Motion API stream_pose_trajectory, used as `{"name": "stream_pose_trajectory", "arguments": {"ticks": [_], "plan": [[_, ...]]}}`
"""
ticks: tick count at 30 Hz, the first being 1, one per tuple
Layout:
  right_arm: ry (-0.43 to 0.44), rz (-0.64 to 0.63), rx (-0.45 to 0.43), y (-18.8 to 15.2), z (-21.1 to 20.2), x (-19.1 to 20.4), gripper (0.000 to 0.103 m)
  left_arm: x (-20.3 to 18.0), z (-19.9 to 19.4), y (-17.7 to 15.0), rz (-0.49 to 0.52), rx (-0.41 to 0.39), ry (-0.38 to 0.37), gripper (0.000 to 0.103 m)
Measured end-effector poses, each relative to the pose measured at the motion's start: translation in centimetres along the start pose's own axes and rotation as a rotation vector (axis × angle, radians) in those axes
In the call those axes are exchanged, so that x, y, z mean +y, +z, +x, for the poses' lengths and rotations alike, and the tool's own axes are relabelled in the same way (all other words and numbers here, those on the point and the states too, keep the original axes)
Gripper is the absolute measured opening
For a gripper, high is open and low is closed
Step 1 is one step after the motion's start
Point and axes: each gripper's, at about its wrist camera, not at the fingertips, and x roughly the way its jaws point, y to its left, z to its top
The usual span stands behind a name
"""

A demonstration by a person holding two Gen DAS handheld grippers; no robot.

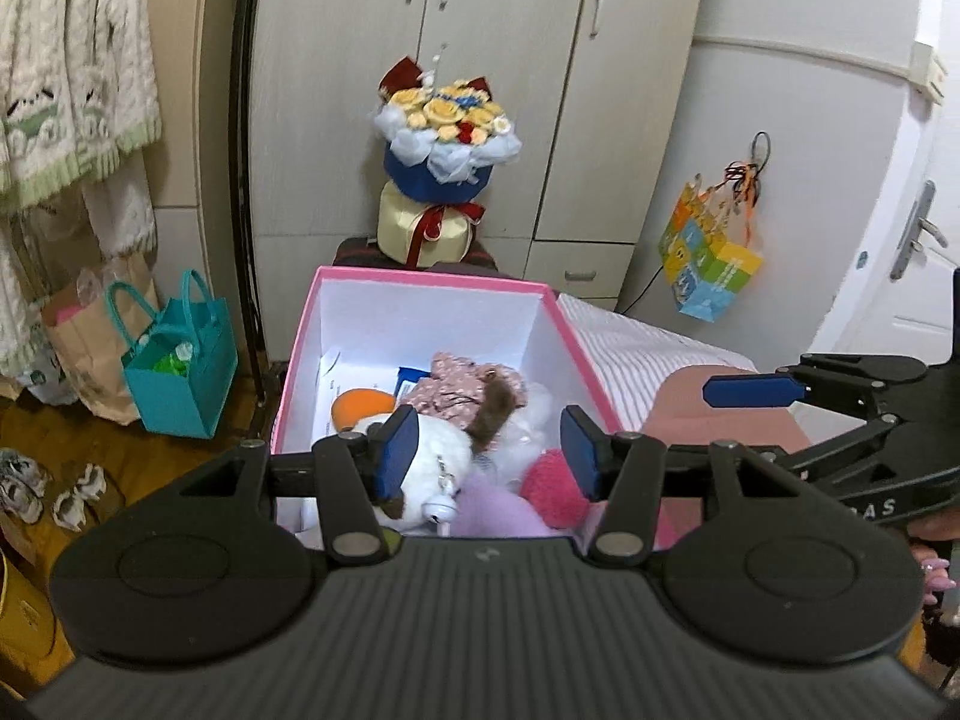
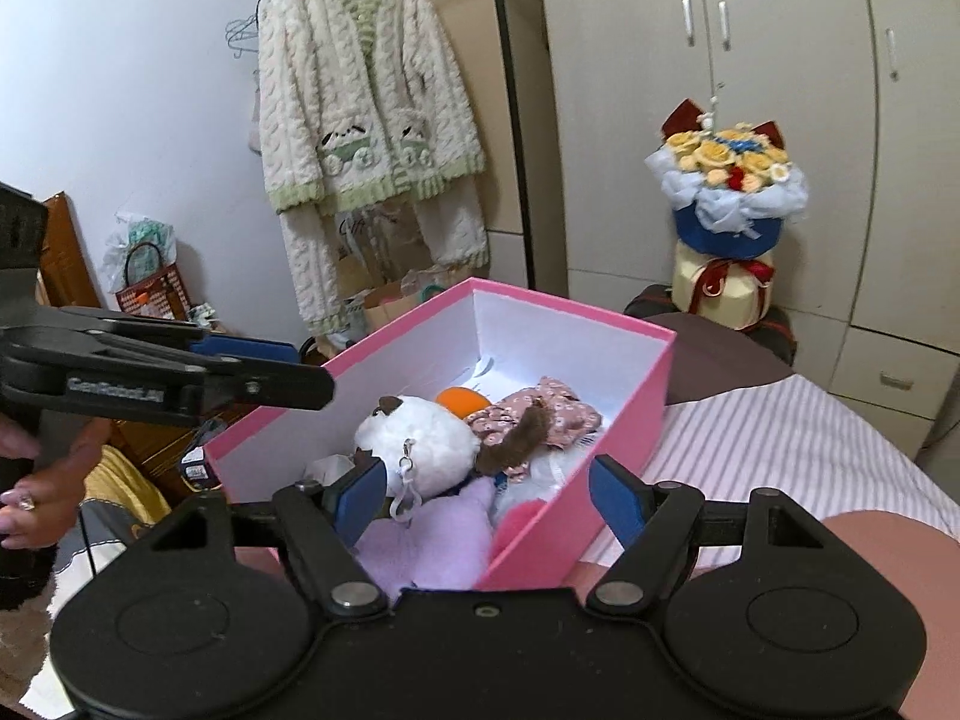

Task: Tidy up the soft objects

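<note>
Striped bed (image 1: 630, 342): pink box (image 1: 420, 283) (toy-filled) below left gripper (image 1: 489, 450).

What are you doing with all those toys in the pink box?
A person holds a two-finger gripper in each hand above the open pink cardboard box on the bed. Both the left gripper and the right gripper are open and empty. The fluffy white plush toy and other soft things already lie inside.
</note>
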Motion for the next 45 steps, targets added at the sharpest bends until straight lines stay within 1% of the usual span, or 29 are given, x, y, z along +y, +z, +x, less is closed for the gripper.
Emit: {"name": "stream_pose_trajectory", "arguments": {"ticks": [6,9,13,15,16,17,18,20,22,24,25,27,29,31,32,34,36,38,43,45], "plan": [[-0.036,0.001,-0.029,-1.4,-3.2,0.4,0.08,-2.2,-3.0,-0.9,0.035,-0.04,0.01,0.052],[-0.056,0.002,-0.044,-2.2,-4.9,0.5,0.081,-3.3,-4.3,-1.6,0.047,-0.066,0.01,0.056],[-0.096,-0.002,-0.058,-3.4,-6.6,0.7,0.083,-4.7,-5.4,-3.0,0.062,-0.106,0.015,0.063],[-0.124,-0.004,-0.055,-4.3,-7.0,0.6,0.084,-5.3,-5.6,-3.6,0.075,-0.123,0.015,0.067],[-0.143,-0.007,-0.054,-4.7,-7.1,0.7,0.086,-5.6,-5.6,-3.8,0.086,-0.129,0.011,0.072],[-0.159,-0.013,-0.055,-5.1,-7.2,0.7,0.093,-5.9,-5.5,-4.0,0.09,-0.131,0.013,0.074],[-0.17,-0.013,-0.058,-5.5,-7.3,0.7,0.096,-6.1,-5.4,-4.2,0.094,-0.134,0.016,0.075],[-0.175,0.002,-0.058,-6.3,-7.4,0.3,0.096,-6.6,-4.9,-4.5,0.116,-0.134,0.02,0.083],[-0.173,0.032,-0.049,-6.8,-7.5,-0.4,0.097,-6.8,-4.3,-4.6,0.113,-0.126,0.023,0.09],[-0.191,0.08,-0.023,-7.1,-7.4,-1.4,0.097,-6.9,-3.9,-4.5,0.099,-0.126,0.032,0.097],[-0.211,0.105,-0.005,-7.1,-7.3,-1.9,0.097,-6.9,-3.7,-4.5,0.097,-0.13,0.043,0.103],[-0.259,0.137,0.039,-7.0,-7.1,-2.6,0.097,-7.0,-3.4,-4.3,0.093,-0.133,0.084,0.103],[-0.32,0.154,0.083,-6.8,-7.1,-3.1,0.097,-7.4,-2.9,-3.8,0.094,-0.092,0.151,0.103],[-0.334,0.125,0.077,-6.6,-7.8,-3.1,0.097,-7.7,-2.4,-3.3,0.099,-0.045,0.216,0.103],[-0.333,0.123,0.061,-6.6,-8.3,-3.0,0.097,-7.8,-2.4,-3.2,0.104,-0.043,0.231,0.103],[-0.337,0.141,-0.001,-6.8,-9.5,-2.8,0.097,-8.2,-2.7,-3.5,0.13,-0.074,0.245,0.103],[-0.346,0.144,-0.038,-7.2,-10.3,-2.3,0.097,-8.5,-3.1,-3.8,0.145,-0.089,0.254,0.103],[-0.367,0.135,-0.068,-7.5,-10.7,-1.6,0.097,-8.8,-3.2,-4.3,0.135,-0.098,0.262,0.103],[-0.44,0.101,-0.11,-8.0,-11.3,0.0,0.097,-9.2,-3.9,-5.5,0.091,-0.124,0.268,0.103],[-0.452,0.103,-0.119,-8.4,-11.8,0.3,0.097,-9.3,-4.1,-5.9,0.081,-0.132,0.266,0.103]]}}
